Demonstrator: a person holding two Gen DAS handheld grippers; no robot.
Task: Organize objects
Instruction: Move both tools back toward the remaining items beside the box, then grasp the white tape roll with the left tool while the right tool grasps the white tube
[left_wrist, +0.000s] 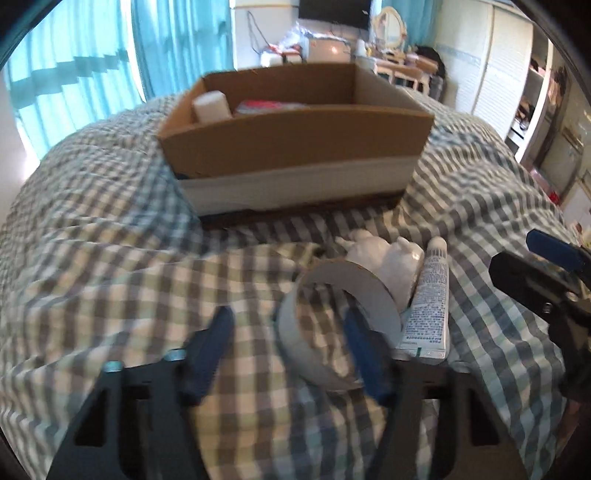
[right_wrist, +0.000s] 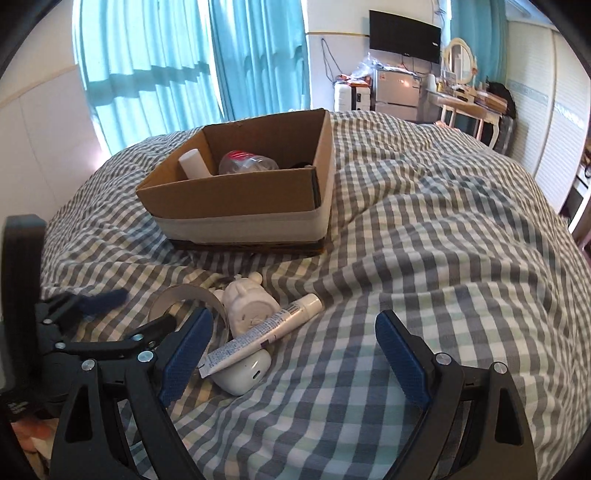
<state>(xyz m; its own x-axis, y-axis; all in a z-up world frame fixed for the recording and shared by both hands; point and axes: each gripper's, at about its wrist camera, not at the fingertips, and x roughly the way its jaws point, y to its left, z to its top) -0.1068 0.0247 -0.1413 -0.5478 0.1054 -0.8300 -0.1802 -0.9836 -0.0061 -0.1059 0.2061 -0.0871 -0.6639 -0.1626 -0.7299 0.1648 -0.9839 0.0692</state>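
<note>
A cardboard box (left_wrist: 295, 147) stands on the checked bed; it also shows in the right wrist view (right_wrist: 236, 195), holding a white bottle (right_wrist: 194, 164) and a clear red-labelled bottle (right_wrist: 247, 162). In front lie a grey tape roll (left_wrist: 332, 332), a white figurine (left_wrist: 384, 262), a white tube (left_wrist: 428, 299) and a white earbud case (right_wrist: 243, 373). My left gripper (left_wrist: 288, 336) is open, its right finger inside the tape roll's ring and its left finger outside. My right gripper (right_wrist: 291, 343) is open and empty, just right of the tube (right_wrist: 258, 336) and figurine (right_wrist: 251, 302).
The checked bedspread (right_wrist: 424, 240) is rumpled. Teal curtains (right_wrist: 166, 66), a small fridge (right_wrist: 399, 92), a TV (right_wrist: 404, 35) and a dressing table with mirror (right_wrist: 461, 85) stand beyond the bed. White wardrobes (left_wrist: 498, 74) line the right wall.
</note>
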